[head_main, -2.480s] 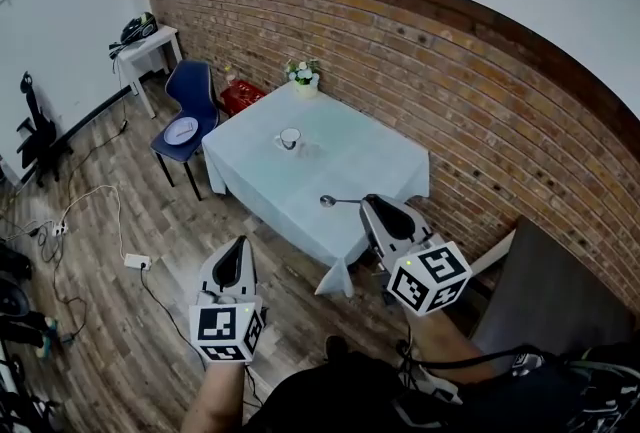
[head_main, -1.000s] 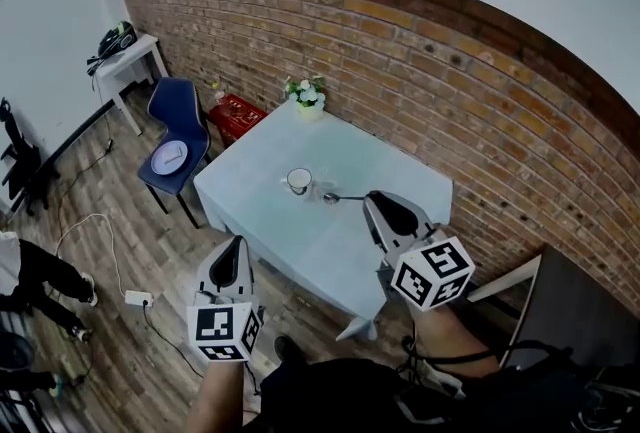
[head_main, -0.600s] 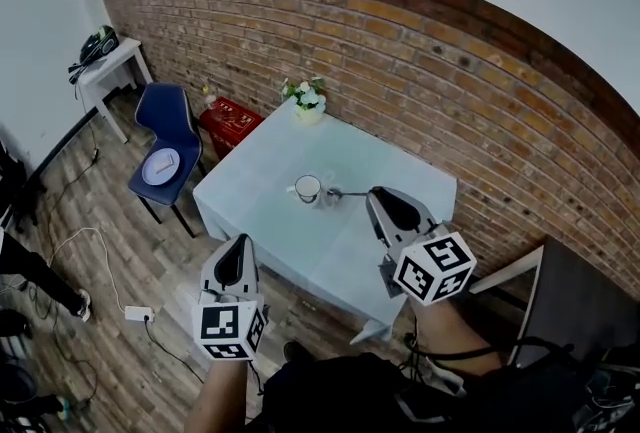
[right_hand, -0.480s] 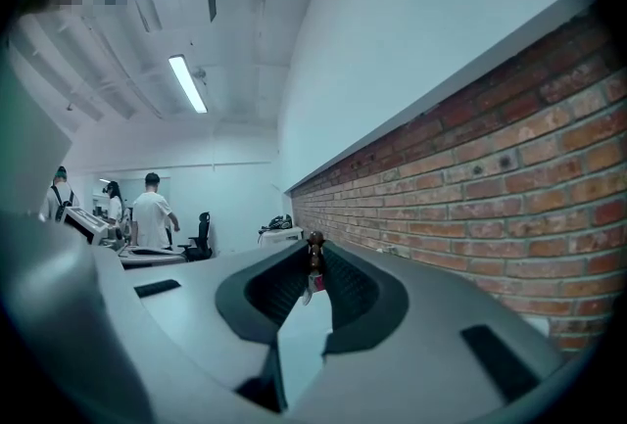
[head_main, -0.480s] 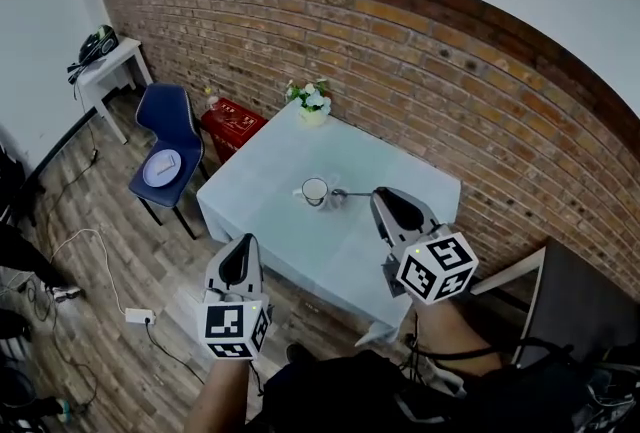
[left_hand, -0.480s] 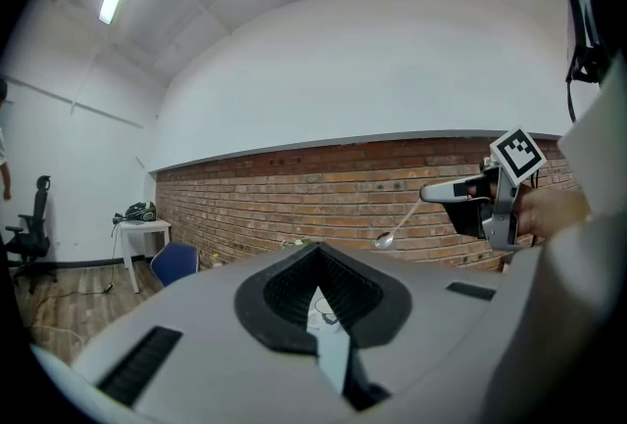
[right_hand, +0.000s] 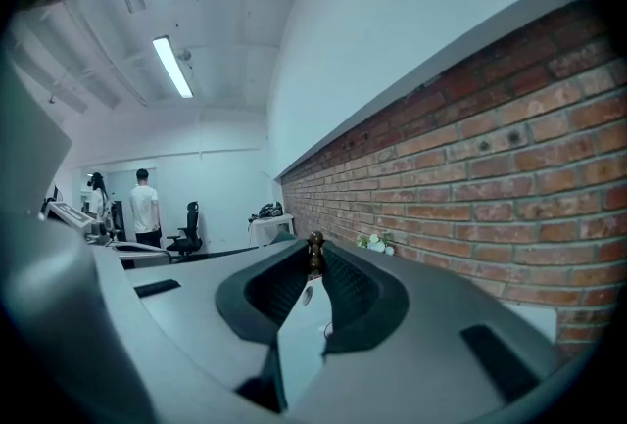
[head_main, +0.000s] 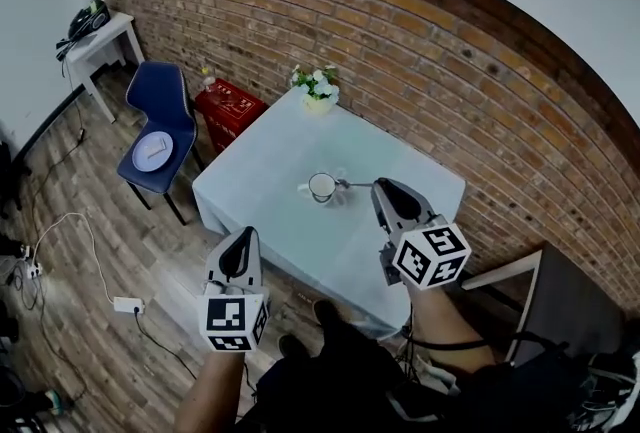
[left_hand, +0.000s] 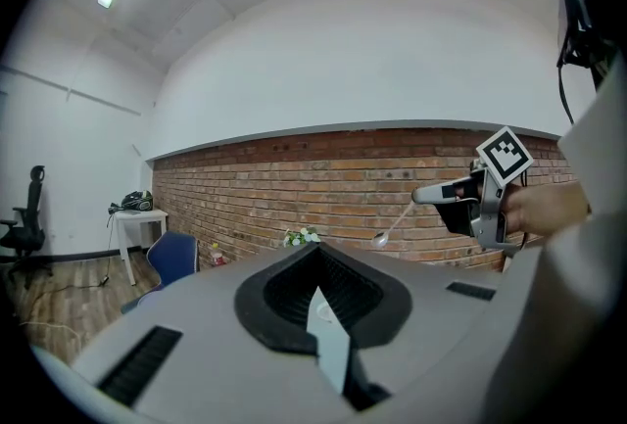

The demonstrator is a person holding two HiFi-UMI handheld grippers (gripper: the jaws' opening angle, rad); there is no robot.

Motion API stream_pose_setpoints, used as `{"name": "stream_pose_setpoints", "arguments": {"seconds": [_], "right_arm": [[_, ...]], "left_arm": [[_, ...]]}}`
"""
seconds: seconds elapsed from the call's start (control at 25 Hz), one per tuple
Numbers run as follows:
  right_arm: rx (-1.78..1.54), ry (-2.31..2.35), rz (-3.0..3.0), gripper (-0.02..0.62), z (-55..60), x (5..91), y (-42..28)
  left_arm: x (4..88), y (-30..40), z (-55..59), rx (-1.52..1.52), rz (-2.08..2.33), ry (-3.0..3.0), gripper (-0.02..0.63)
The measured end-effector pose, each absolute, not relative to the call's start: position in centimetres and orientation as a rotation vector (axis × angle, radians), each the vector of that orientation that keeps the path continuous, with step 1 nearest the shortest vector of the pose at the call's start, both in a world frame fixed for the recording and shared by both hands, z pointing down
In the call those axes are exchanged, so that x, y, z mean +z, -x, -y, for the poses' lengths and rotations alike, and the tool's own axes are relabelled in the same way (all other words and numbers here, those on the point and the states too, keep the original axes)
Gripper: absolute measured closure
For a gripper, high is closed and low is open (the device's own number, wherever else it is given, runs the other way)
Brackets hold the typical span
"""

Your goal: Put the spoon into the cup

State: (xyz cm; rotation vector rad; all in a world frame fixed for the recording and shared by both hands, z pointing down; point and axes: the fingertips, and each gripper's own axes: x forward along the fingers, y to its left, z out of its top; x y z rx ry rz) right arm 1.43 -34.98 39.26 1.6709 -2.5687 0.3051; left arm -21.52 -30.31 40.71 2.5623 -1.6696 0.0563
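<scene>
Spoon [head_main: 350, 185]: gripped by its handle and carried in the air. Its bowl end points toward the cup and sits just right of the cup's rim in the head view.
Cup [head_main: 322, 186]: white and upright on the pale-clothed table [head_main: 262, 183]. The spoon is not in it yet.
Right gripper [head_main: 385, 189]: clenched on the spoon's handle, near the cup on its right. The handle's dark knobbed end shows between the jaws in the right gripper view.
Left gripper [head_main: 242, 235]: jaws closed together with nothing between them. It is well apart from the cup, off the table's near edge on the cup's left.
Done, as I judge it: 1 of 2 steps, since the spoon is picked up and brought close to the cup.
Left to do: bring the spoon's bowl over the cup's mouth, lower it in, then release the handle.
Unclear: how high the spoon's bowl hangs above the cup's rim.
</scene>
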Motion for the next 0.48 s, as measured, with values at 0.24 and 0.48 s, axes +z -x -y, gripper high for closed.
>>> {"name": "stream_pose_setpoints", "arguments": {"seconds": [0.24, 0.48], "right_arm": [[0.375, -1.616, 2.54, 0.538, 39.4, 42.7, -2.0], [0.404, -1.556, 2.528, 0.538, 42.9, 46.0, -1.7]], "left_arm": [[42.2, 20.9, 32.9, 0.108, 1.678, -2.534, 0.598], [44.4, 20.4, 34.8, 0.128, 1.666, -2.466, 0.598]]}}
